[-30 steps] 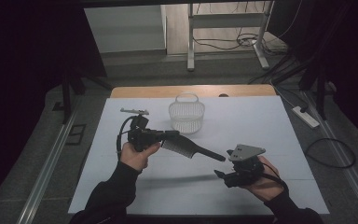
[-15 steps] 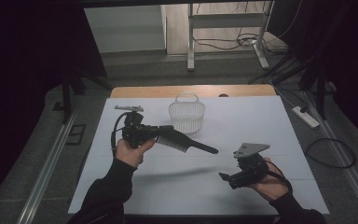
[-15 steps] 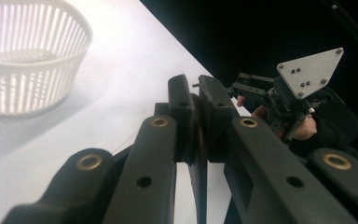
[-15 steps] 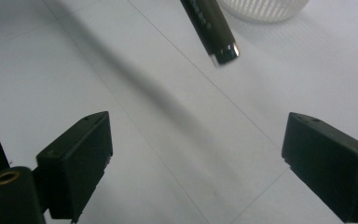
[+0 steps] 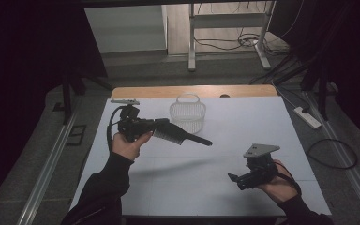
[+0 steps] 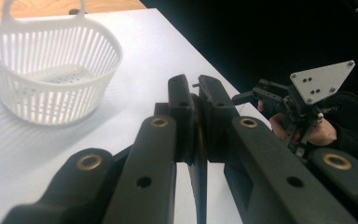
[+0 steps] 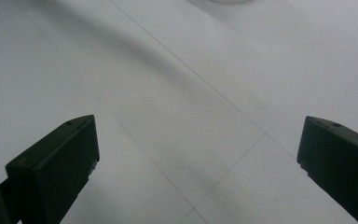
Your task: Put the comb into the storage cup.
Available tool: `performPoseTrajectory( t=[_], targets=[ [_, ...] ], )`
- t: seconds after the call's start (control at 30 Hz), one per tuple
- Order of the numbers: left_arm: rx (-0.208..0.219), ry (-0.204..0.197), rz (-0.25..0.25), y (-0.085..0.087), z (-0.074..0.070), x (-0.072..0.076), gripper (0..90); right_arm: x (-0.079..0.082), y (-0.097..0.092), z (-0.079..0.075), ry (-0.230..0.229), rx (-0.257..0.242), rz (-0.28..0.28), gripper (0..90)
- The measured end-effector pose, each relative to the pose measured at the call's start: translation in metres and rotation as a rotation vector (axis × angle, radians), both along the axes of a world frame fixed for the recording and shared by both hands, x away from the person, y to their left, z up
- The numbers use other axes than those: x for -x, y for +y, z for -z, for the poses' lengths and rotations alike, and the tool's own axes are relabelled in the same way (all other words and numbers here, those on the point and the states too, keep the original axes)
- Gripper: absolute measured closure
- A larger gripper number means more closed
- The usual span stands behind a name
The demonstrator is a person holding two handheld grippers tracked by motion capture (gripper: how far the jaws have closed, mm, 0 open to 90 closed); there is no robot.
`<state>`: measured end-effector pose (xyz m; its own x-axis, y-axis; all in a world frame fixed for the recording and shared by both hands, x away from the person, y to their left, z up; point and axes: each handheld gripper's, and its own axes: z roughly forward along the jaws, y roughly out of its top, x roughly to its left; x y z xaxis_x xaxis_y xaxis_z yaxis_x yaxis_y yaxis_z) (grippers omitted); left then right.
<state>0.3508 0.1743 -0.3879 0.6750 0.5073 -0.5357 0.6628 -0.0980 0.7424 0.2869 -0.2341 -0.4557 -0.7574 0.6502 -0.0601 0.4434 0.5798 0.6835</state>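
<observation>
Left gripper [image 5: 161, 125] clamps the black comb [image 5: 183, 136] at its toothed end, mid-table, near the white basket [image 5: 188, 114]. Right gripper [image 5: 234, 178] just opened wide, empty. Comb looks light, stiff, slick; spine grip suits.

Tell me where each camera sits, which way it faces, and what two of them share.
High view: above the person's side, looking forward and down on the table; both forearms enter from below; left claw holds a black comb.
Left gripper view: rides the left claw, looking along shut jaws over the comb toward the basket.
Right gripper view: rides the right claw, facing the table; its jaws, just opened, hold nothing.
Shared: high and left gripper views both show the basket and the right claw.
</observation>
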Motion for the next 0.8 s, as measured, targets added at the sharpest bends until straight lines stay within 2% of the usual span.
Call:
performPoseTrajectory(
  t=[0.3,0.57,0.8],
  targets=[
    [0.013,-0.005,-0.035,0.011,-0.008,-0.006,83.7,0.004,-0.013,0.003,0.001,0.022,0.014,0.0],
    [0.017,-0.012,-0.062,0.019,-0.015,-0.012,83.7,0.008,-0.022,0.005,0.022,0.017,0.045,0.0],
    [0.022,-0.012,-0.086,0.027,-0.018,-0.017,83.7,0.012,-0.03,0.005,0.022,0.016,0.073,0.0]
  ],
)
